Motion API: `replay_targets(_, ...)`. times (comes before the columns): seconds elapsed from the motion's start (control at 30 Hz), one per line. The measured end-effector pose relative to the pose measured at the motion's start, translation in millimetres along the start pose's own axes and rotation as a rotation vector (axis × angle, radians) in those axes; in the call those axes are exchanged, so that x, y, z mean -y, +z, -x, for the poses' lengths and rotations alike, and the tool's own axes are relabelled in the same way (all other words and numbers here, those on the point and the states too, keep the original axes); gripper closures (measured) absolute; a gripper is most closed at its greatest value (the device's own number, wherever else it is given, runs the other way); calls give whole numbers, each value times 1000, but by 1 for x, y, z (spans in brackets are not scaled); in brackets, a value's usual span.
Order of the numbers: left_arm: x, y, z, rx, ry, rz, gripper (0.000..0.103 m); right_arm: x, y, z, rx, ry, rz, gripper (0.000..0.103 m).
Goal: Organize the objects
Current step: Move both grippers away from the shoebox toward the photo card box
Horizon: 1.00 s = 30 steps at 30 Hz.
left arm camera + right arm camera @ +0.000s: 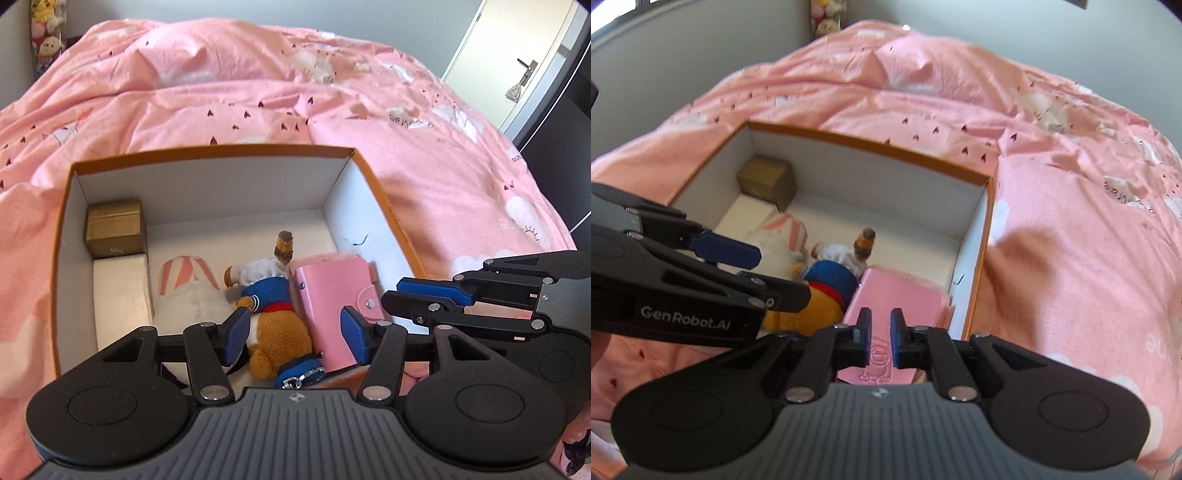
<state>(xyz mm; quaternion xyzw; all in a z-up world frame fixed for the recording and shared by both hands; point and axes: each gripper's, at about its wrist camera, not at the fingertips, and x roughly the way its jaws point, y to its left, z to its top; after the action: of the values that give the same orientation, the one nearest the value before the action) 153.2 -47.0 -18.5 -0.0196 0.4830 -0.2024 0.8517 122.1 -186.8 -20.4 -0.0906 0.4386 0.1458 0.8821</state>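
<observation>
An orange-rimmed cardboard box (207, 151) (879, 142) sits on the bed. Inside lie a gold box (114, 227) (766, 181), a white block (122, 295), a pink-striped white plush (188, 288) (783, 236), a brown plush in a blue sailor top (269, 306) (827, 280) and a pink wallet (332, 295) (897, 306). My left gripper (295, 330) is open above the brown plush and wallet, holding nothing. My right gripper (880, 341) hovers over the wallet's near end with its jaws close together and a narrow gap between them, gripping nothing.
A rumpled pink duvet (258, 92) (1052, 184) covers the bed all around the box. A white door (517, 62) stands at the far right. Soft toys (44, 26) sit at the far left against the wall.
</observation>
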Motion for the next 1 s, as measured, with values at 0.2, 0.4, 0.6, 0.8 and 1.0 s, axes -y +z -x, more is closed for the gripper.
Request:
replay_targets(0.2,6,-11,20,21,14,-24,39,-9,-14,29,73,27,-62,81)
replay_targets(0.4,11,-32,25,-26,20,-75,39,-23,-37,42,43,62,-74,79)
replay_targets(0.6,14,-54,25,-86,15,-106,39,-36,-61,45,-28,96,-89,79)
replay_targets(0.8,12,-77,20,-170,17,-101,40,-45,-85,47,-102,107,-79,73)
replay_targets(1.0,16,-95,19,-235,11,-128,40,-46,-102,54,-148,107,-53,73)
